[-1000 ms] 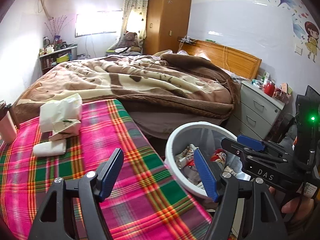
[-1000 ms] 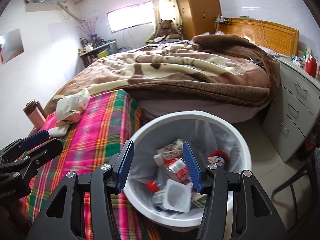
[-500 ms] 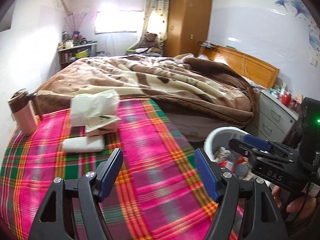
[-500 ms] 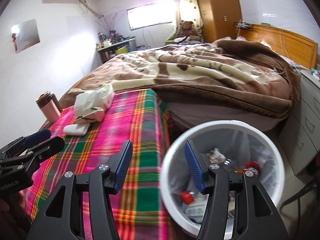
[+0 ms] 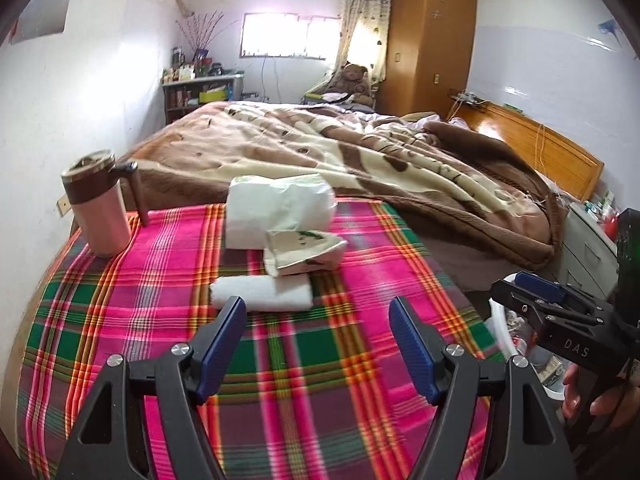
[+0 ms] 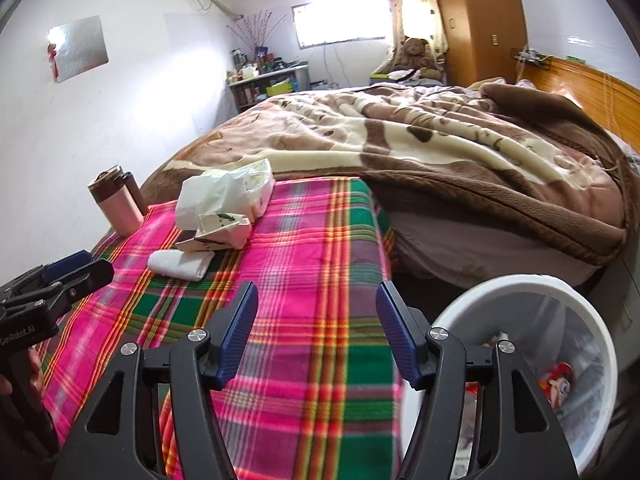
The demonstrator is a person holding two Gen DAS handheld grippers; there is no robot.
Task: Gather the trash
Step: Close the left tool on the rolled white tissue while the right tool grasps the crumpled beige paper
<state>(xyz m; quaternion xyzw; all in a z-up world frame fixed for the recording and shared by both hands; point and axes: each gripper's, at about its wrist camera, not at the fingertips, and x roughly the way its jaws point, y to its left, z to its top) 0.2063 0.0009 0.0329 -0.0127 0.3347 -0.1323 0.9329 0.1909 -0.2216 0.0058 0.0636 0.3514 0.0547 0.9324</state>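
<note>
A white trash bin [image 6: 560, 292] with wrappers inside stands on the floor beside the plaid-covered table [image 6: 320, 248]. On the plaid cloth lie a folded white cloth [image 5: 262, 294], a torn paper packet [image 5: 304, 250] and a large white bag [image 5: 276, 210]. My left gripper [image 5: 318, 340] hovers open over the cloth, just short of the folded white cloth, with nothing between its fingers. My right gripper [image 6: 318, 330] hangs over the table's edge left of the bin; its jaws are opening and hold nothing. In the right wrist view the same pieces are the folded cloth [image 6: 180, 264] and the packet [image 6: 218, 234].
A pink tumbler with a brown lid [image 5: 100, 204] stands at the table's far left corner by the wall. A bed with a brown blanket [image 5: 360, 164] lies behind the table. A grey nightstand [image 5: 592, 236] is at the right, a wardrobe [image 5: 428, 40] at the back.
Both grippers swung left, away from the bin and over the plaid table. The bin slid to the right edge of both views. The right gripper's jaws spread wider.
</note>
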